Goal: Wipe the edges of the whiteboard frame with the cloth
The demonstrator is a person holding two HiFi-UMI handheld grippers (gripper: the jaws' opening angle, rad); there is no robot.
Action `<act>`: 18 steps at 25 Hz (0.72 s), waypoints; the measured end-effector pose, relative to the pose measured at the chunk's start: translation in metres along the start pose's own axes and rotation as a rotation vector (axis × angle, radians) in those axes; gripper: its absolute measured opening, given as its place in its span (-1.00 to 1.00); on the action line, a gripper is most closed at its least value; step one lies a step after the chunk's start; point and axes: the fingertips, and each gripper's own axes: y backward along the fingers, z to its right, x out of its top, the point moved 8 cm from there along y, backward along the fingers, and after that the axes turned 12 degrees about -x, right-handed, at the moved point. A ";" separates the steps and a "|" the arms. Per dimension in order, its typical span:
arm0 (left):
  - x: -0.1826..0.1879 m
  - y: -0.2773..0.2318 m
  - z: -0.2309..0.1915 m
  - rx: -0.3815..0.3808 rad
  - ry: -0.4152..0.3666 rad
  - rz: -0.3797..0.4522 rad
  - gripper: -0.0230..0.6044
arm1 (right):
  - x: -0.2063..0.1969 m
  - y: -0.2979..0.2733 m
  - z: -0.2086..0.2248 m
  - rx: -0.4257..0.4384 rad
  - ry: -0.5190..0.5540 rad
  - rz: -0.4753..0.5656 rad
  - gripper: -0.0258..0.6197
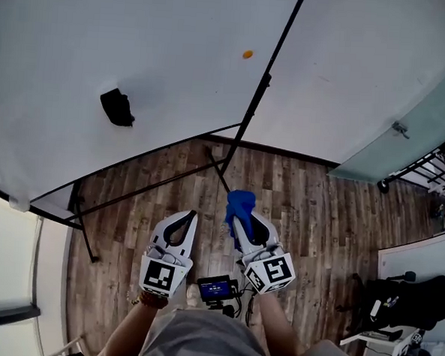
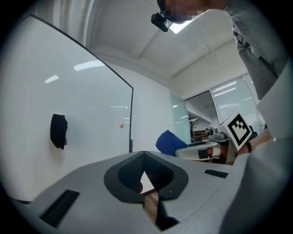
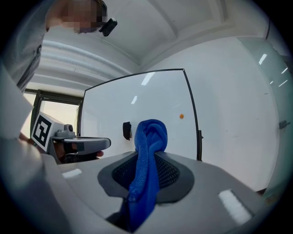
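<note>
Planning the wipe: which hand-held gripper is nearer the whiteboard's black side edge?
Right. The right hand-held gripper with cloth faces that edge; the left hand-held gripper sits farther left.

A: The cloth point(image 3: 147, 155)?
B: Blue, bunched into an upright wad, pinched in the right hand-held gripper point(image 1: 243, 229), short of the board.
A: And the whiteboard point(image 1: 140, 48)?
B: Standing upright. White face, thin black frame point(image 1: 263, 84).
</note>
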 end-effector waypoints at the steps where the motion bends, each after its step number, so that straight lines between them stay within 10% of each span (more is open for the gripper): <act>1: -0.002 -0.008 -0.010 0.014 0.006 0.003 -0.91 | -0.002 -0.010 0.004 -0.006 0.006 -0.002 -0.62; 18: -0.021 -0.107 -0.141 -0.036 0.010 -0.013 -0.91 | -0.049 -0.180 0.098 -0.178 -0.103 -0.195 -0.61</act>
